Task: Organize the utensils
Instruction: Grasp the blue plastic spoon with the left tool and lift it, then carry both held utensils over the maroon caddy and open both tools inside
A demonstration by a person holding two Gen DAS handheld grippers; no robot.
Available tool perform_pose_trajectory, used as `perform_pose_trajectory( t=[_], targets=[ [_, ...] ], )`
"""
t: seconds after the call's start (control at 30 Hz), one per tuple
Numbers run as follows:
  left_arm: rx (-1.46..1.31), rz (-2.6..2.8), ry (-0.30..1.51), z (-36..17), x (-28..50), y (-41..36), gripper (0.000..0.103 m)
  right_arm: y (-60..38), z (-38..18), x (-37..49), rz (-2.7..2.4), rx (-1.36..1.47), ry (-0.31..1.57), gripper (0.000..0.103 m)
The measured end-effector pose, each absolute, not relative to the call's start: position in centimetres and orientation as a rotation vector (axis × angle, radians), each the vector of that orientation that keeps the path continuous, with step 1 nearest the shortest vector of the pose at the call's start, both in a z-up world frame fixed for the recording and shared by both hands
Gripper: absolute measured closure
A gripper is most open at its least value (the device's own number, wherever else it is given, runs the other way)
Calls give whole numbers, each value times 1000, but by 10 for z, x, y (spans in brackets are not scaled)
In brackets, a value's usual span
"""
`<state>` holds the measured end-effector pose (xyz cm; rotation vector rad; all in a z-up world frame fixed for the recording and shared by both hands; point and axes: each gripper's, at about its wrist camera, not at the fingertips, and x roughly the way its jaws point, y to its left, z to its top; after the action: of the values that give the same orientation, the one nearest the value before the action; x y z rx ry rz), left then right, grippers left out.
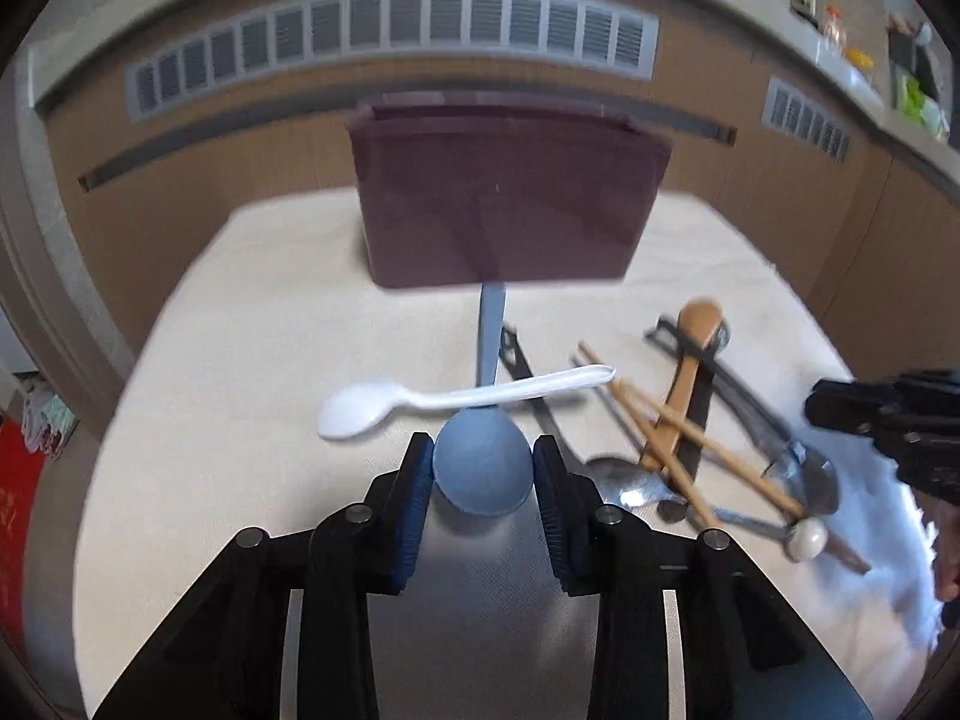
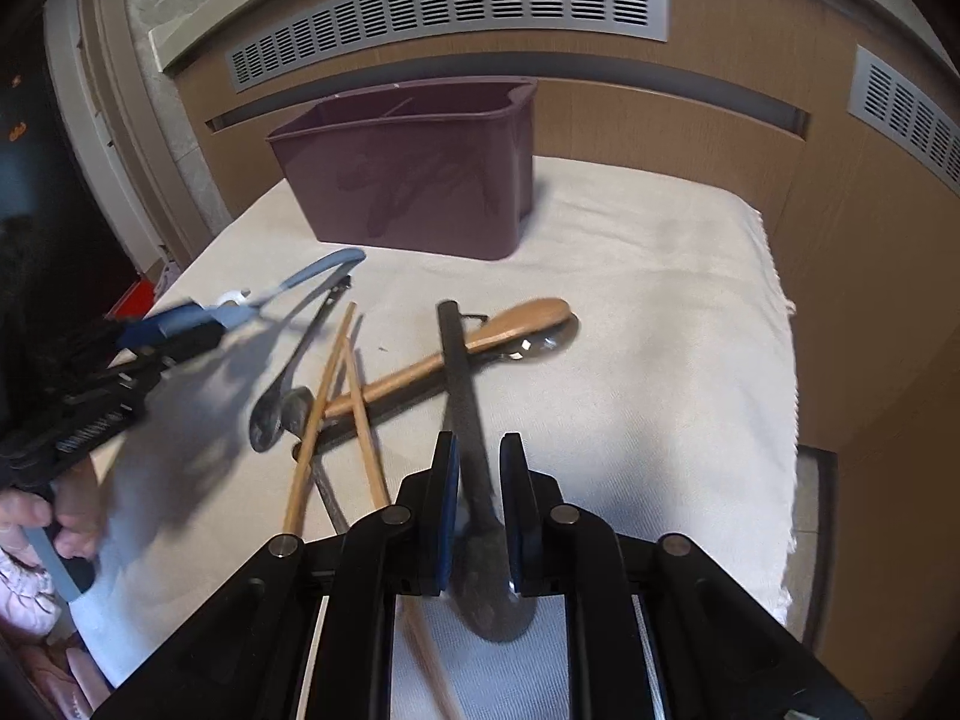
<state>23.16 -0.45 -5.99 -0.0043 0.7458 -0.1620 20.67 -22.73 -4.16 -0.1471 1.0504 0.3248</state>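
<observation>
Risk, blue spoon: the blue spoon [image 1: 483, 468] is pinched only across its rounded bowl, so it could be swivelled or squeezed out between the pads when lifted; its handle runs away toward the maroon caddy [image 1: 510, 204].
Risk, white spoon: the white plastic spoon [image 1: 414, 399] lies across the blue spoon's neck and could be dragged or flipped if the blue one is raised.
Risk, pile: the dark spoon [image 2: 474, 462] appears to lie over the wooden spoon [image 2: 456, 354] and close to the chopsticks [image 2: 336, 396]; these could be disturbed or scattered over the table [image 2: 660, 324] by a pull.
Left claw: the left claw [image 1: 483, 459] is closed on the blue spoon's bowl, both pads touching its sides.
Right claw: the right claw [image 2: 480, 504] is nearly shut around the dark spoon's neck; real contact cannot be told through the blur.
Position, blue spoon: near and centred at the left claw's tips, the caddy beyond it.
Position, dark spoon: bowl near, under the right claw, handle pointing far.
</observation>
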Motion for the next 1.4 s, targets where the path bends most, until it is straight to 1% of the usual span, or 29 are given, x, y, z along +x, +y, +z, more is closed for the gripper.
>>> perform_pose_trajectory(
  t=[0.07, 0.2, 0.4, 0.43, 0.47, 0.5, 0.63, 0.87, 1.03, 1.13, 1.27, 1.4],
  targets=[
    [7, -166, 672, -37, 221, 3, 68, -221, -45, 217, 353, -148, 1066, 88],
    [14, -174, 584, 1, 209, 18, 69, -210, -57, 237, 348, -172, 1089, 79],
    [33, -178, 549, 19, 198, 29, 70, -209, -75, 253, 341, -144, 1151, 79],
    [31, -176, 552, 19, 198, 30, 70, -209, -75, 253, 346, -140, 1158, 80],
    [26, -176, 557, 18, 200, 31, 70, -208, -74, 251, 351, -150, 1159, 90],
    [17, -179, 562, 18, 199, 32, 70, -206, -72, 248, 349, -168, 1153, 92],
    [9, -182, 569, 17, 198, 32, 70, -205, -55, 232, 358, -195, 1100, 92],
    [-34, -234, 583, 21, 190, 30, 70, -209, -6, 206, 352, -160, 982, 92],
    [-35, -268, 535, 43, 180, 25, 71, -205, 43, 195, 356, -121, 860, 92],
    [-28, -310, 480, 74, 183, 20, 71, -199, 93, 205, 344, -128, 716, 92],
    [-19, -357, 338, 140, 202, 18, 71, -184, 163, 234, 296, -135, 469, 92],
    [-34, -350, 225, 192, 234, 21, 71, -171, 193, 267, 271, -101, 336, 92]
  ],
)
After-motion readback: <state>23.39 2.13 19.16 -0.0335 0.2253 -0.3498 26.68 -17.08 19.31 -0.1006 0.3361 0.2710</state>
